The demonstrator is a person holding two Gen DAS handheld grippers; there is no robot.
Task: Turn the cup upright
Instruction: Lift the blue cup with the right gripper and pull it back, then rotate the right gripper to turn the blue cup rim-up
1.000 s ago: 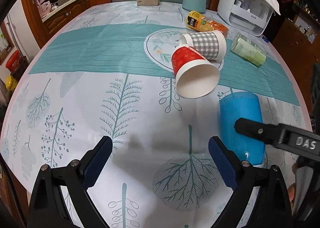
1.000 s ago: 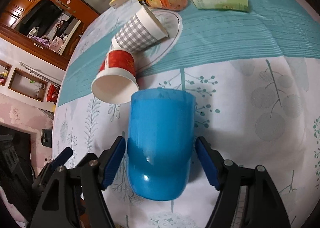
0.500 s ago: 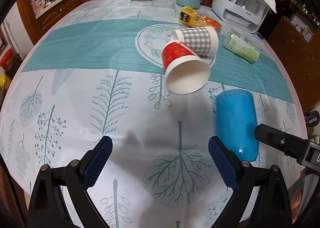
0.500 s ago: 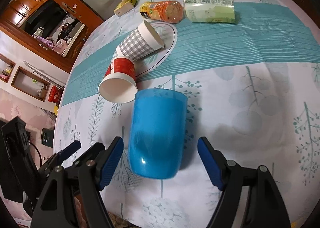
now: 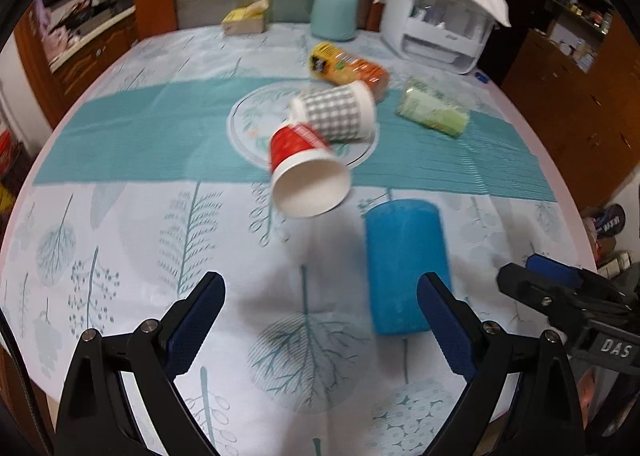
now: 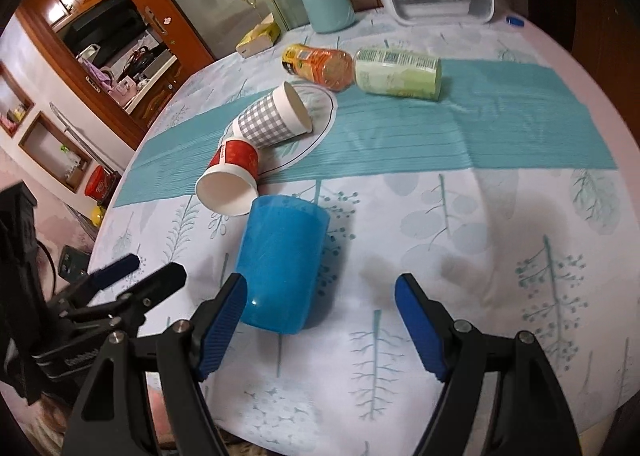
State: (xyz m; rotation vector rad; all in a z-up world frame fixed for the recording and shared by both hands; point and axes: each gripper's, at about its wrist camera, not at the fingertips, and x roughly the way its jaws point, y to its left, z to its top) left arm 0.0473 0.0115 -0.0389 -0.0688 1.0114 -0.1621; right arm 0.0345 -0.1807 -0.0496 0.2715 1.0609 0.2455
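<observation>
A blue plastic cup (image 5: 404, 264) lies on its side on the tablecloth, its closed base toward me; it also shows in the right wrist view (image 6: 280, 264). A red paper cup (image 5: 306, 175) lies on its side with its open mouth toward me, touching a grey checked paper cup (image 5: 336, 113) that also lies on its side. My left gripper (image 5: 320, 320) is open and empty, left of the blue cup. My right gripper (image 6: 320, 324) is open and empty, pulled back from the blue cup, whose base sits by its left finger.
An orange bottle (image 5: 348, 67) and a green can (image 5: 432, 111) lie on the teal runner (image 5: 140, 135). A white appliance (image 5: 436, 19), a teal canister (image 5: 334, 15) and a yellow box (image 5: 244, 19) stand at the back. The table edge (image 6: 520, 408) is near.
Both grippers have drawn back and risen from the table. The blue cup, which lay between my right gripper's fingers, is now ahead of them and off to the left. The cups have not moved.
</observation>
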